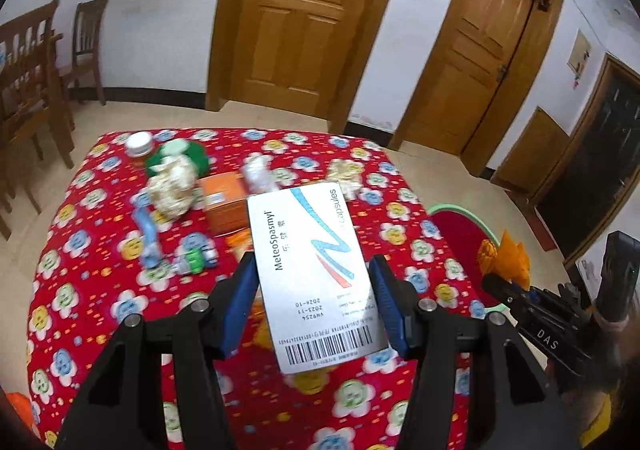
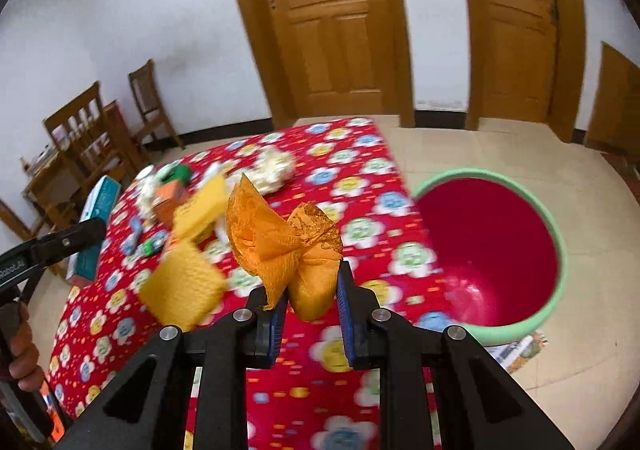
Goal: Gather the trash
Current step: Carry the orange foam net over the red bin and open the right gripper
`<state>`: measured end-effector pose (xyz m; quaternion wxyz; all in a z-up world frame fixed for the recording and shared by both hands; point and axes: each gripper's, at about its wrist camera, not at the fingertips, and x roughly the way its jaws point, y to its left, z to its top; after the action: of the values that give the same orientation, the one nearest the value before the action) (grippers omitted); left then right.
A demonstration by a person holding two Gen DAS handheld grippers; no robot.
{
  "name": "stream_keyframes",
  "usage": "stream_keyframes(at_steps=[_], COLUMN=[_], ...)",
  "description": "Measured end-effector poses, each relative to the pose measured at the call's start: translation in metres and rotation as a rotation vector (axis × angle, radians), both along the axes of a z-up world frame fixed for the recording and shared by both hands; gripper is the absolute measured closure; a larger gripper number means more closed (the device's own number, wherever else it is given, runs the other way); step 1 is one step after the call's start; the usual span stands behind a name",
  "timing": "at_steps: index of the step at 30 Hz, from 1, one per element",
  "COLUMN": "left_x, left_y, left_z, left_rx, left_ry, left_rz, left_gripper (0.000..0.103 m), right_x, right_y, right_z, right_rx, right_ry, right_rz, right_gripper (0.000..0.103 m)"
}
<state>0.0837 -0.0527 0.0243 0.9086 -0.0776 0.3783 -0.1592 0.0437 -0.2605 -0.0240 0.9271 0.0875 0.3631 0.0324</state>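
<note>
My left gripper (image 1: 312,274) is shut on a white MeteoSpasmyl medicine box (image 1: 312,266), held above the red flowered table (image 1: 80,290). My right gripper (image 2: 312,282) is shut on a crumpled orange cloth (image 2: 288,242), held above the table's right part. The red bin with a green rim (image 2: 492,250) stands on the floor right of the table; it also shows in the left wrist view (image 1: 456,222). Still on the table: crumpled paper balls (image 1: 170,186), an orange box (image 1: 224,202), a blue wrapper (image 1: 148,234) and a green-capped item (image 1: 194,260).
A white-lidded jar (image 1: 138,144) and a green lid (image 1: 180,154) sit at the table's far side. Yellow sponge cloths (image 2: 184,290) lie on the table. Wooden chairs (image 1: 28,82) stand at the left. Two wooden doors (image 1: 304,18) fill the back wall.
</note>
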Motion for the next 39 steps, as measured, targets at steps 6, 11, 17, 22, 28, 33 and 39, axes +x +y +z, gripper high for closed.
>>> stream_keyframes(at_steps=[6,11,17,22,28,33,39], left_x=[0.011,0.019,0.033,0.045,0.051,0.054,0.059], left_y=[-0.049,-0.094,-0.144,-0.175,-0.2,-0.21,-0.219], left_z=[0.003,0.004,-0.003,-0.013,-0.023,-0.028,-0.033], left_rx=[0.017,0.032,0.038,0.049,0.059,0.062,0.058], left_ry=[0.009,0.002,0.006,0.02,0.04,0.051,0.053], left_rz=[-0.08,-0.159,-0.234,-0.273,-0.303,-0.313,-0.331], left_gripper=[0.046,0.046,0.046,0.046,0.046,0.046,0.046], right_x=[-0.003,-0.005,0.002,0.009,0.017,0.021,0.015], right_y=[-0.049,-0.087,-0.123,-0.144,-0.156,-0.159,-0.164], right_z=[-0.001,-0.01,-0.029,-0.043,-0.053,-0.057,-0.057], right_rx=[0.009,0.011,0.008,0.012,0.014,0.021,0.034], right_ry=[0.014,0.034,0.064,0.082,0.089,0.086,0.076], right_rz=[-0.093,-0.165,-0.218,-0.248,-0.257,-0.254,-0.262], right_gripper=[0.08,0.08,0.079,0.078,0.076,0.062,0.056])
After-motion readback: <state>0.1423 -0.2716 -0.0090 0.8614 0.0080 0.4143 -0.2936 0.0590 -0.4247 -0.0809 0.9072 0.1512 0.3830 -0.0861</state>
